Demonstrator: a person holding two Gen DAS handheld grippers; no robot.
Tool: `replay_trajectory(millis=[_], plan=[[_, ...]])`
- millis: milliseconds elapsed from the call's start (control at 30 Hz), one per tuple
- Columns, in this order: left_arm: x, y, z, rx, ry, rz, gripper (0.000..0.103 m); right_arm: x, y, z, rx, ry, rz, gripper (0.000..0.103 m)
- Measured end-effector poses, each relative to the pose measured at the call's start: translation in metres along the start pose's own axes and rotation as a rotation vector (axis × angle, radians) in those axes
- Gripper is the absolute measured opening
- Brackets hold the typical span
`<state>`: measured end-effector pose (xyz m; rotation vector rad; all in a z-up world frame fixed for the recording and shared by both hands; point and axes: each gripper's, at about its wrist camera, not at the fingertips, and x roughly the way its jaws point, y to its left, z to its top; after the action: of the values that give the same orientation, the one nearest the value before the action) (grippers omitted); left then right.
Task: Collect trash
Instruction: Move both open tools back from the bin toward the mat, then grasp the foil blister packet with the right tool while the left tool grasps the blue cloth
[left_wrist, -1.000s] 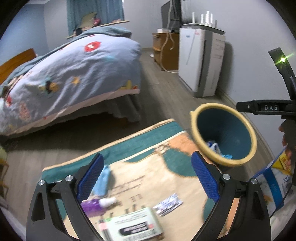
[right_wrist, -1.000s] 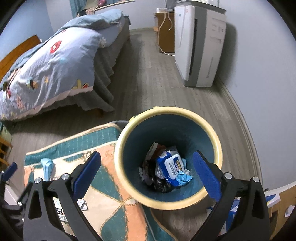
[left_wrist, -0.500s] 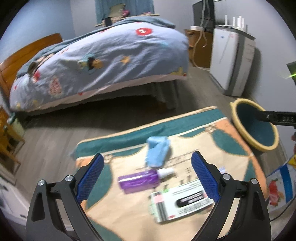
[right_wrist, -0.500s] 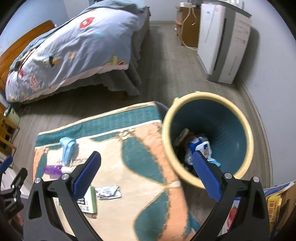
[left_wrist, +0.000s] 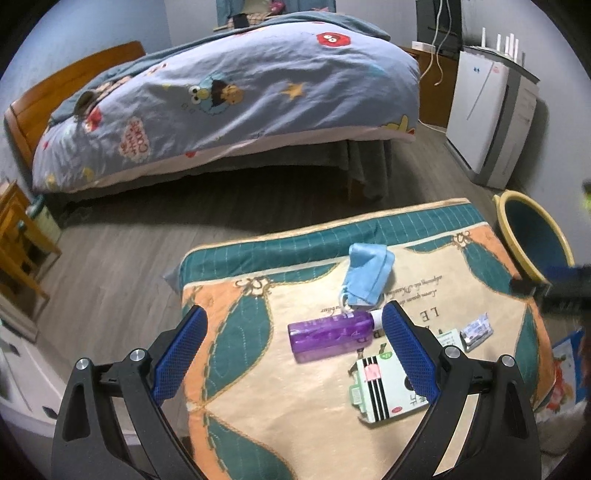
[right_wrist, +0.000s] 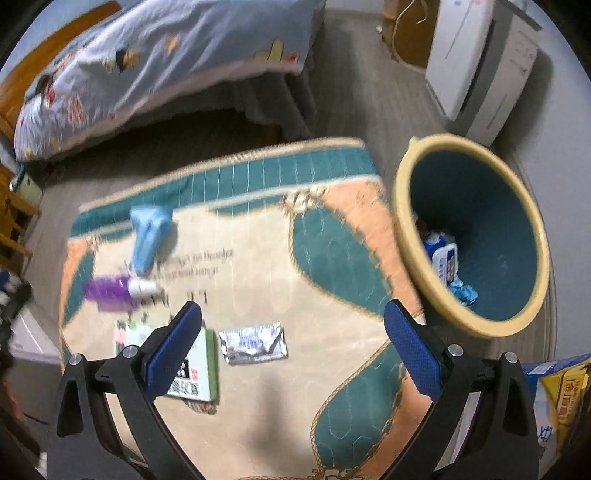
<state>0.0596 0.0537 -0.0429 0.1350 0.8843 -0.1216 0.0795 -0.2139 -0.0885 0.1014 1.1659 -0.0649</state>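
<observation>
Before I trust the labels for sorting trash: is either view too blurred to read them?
Left wrist view: sharp; the purple bottle and white box show clean edges. Right wrist view: motion-smeared; the foil wrapper print is unreadable, though the bin is still recognisable.

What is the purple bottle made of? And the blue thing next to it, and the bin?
Purple bottle: probably clear plastic, since it is see-through and glossy, with a white cap. Blue face mask: soft, thin fabric, folded and creased, with a white ear loop. Bin: looks like smooth plastic, teal inside with a yellow rim; hard to be sure.
</observation>
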Motion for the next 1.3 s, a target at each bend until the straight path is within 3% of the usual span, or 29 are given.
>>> replay_trajectory(millis=[167, 333, 467, 700, 833, 867, 1133, 1300], plan=[[0.004, 0.002, 0.004, -0.013, 0.001, -0.001, 0.095, 0.026, 0.006, -0.012, -0.015, 0.086, 0.029, 0.094], [0.008, 0.001, 0.006, -0.008, 0.008, -0.013, 0.095, 0.046, 0.012, -0.019, -0.058, 0.164, 0.039, 0.074], [0.012, 0.0, 0.007, 0.0, 0.016, -0.013, 0.095, 0.054, 0.017, -0.021, -0.056, 0.198, 0.082, 0.071], [0.017, 0.002, 0.005, 0.001, 0.032, -0.006, 0.095, 0.067, 0.031, -0.02, -0.085, 0.219, 0.084, 0.071], [0.02, 0.004, 0.003, -0.002, 0.042, -0.006, 0.095, 0.075, 0.039, -0.021, -0.119, 0.224, 0.062, 0.064], [0.02, 0.004, 0.003, -0.002, 0.045, -0.006, 0.095, 0.076, 0.041, -0.021, -0.13, 0.218, 0.055, 0.058], [0.032, 0.004, 0.001, -0.009, 0.085, -0.006, 0.095, 0.064, 0.034, -0.013, -0.098, 0.198, 0.075, 0.058], [0.056, -0.006, -0.003, 0.058, 0.143, 0.031, 0.095, 0.047, 0.023, -0.005, -0.071, 0.156, 0.109, 0.058]])
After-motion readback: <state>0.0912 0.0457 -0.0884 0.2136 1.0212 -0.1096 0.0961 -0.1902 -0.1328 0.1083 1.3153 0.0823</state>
